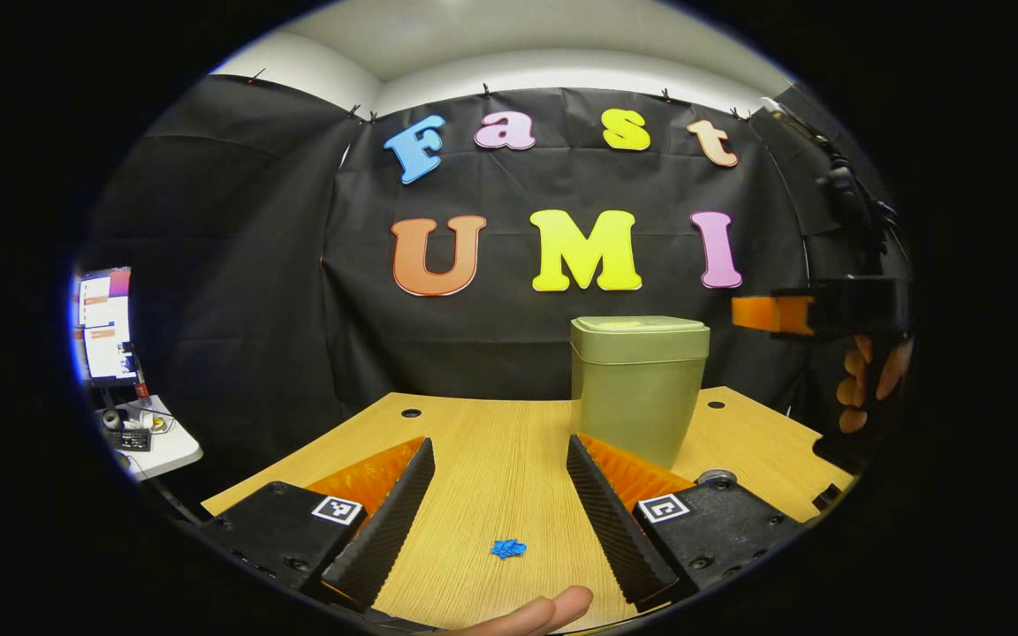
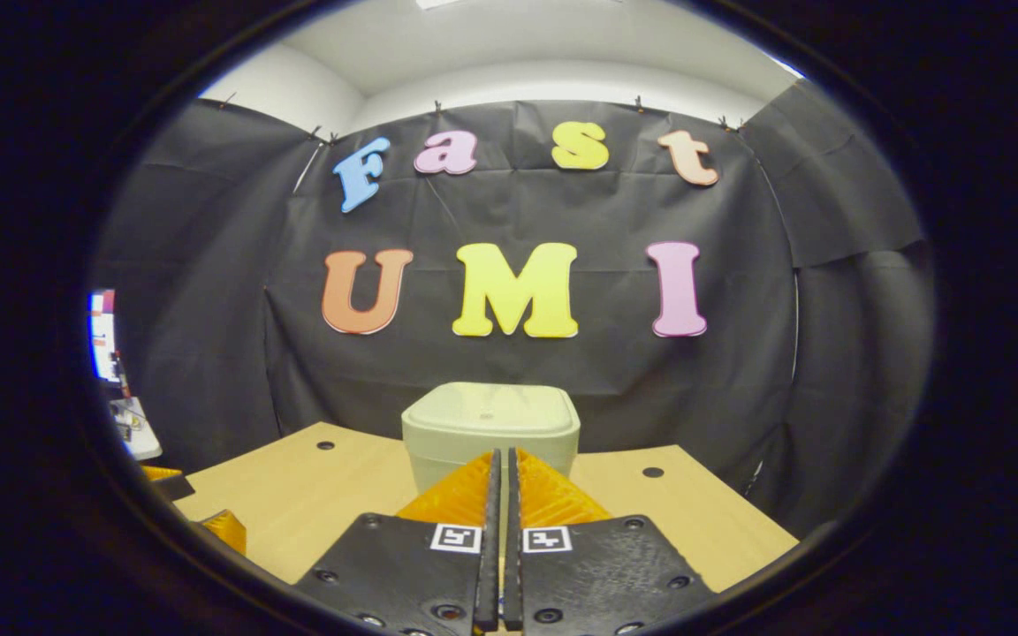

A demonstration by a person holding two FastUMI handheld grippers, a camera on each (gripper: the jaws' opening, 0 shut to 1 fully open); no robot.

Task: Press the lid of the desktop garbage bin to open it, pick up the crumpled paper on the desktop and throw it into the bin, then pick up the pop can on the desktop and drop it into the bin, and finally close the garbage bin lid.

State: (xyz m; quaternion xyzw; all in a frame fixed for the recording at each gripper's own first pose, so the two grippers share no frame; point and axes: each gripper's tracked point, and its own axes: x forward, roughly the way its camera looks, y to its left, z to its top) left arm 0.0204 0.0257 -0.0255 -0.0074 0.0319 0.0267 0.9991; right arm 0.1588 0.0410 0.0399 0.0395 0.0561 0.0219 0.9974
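The green bin [image 1: 639, 384] stands on the wooden table [image 1: 491, 442] with its lid down. On the table, small blue crumpled paper [image 1: 507, 548] lies between the fingers of my open left gripper [image 1: 500, 442]. A round silvery top [image 1: 717, 478], perhaps the pop can, peeks from behind this gripper's right finger. My right gripper [image 1: 756, 314], held by a hand [image 1: 871, 380], hovers to the right of the bin at lid height. In the right gripper view, my right gripper [image 2: 502, 454] is shut on nothing, just short of the bin [image 2: 491, 422] and slightly above its closed lid.
A monitor [image 1: 107, 322] and a small white side table [image 1: 155, 446] stand off to the left. The table has small round holes [image 1: 411, 412] near its back edge. A fingertip [image 1: 553, 609] shows at the bottom. Part of my left gripper [image 2: 217, 528] shows low left.
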